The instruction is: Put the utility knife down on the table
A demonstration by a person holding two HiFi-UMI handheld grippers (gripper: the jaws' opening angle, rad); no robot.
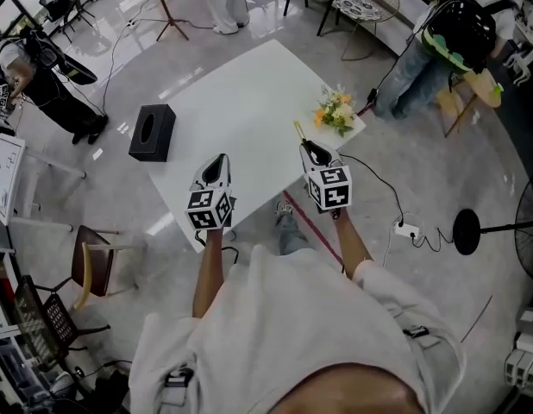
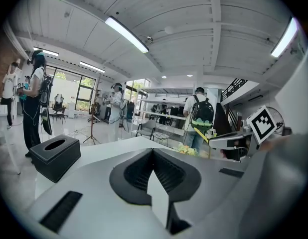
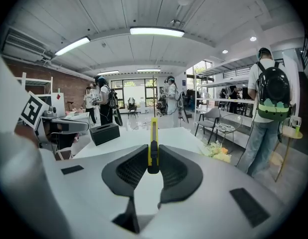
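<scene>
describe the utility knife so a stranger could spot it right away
Start at the big white table in mid-floor. At its near edge the right gripper clamps the utility knife: a slim yellow strip with a black slider, unlike the bushy flowers beyond it.

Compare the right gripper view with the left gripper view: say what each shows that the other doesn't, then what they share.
Only the right gripper view: a straight look into the right tool, its jaws shut on the yellow utility knife, which points ahead over the table.

Only the left gripper view: a straight look into the left tool, its jaws together with nothing between them.

Both: the white table, the black tissue box on it, the flowers at its edge, and a person with a backpack beyond.
</scene>
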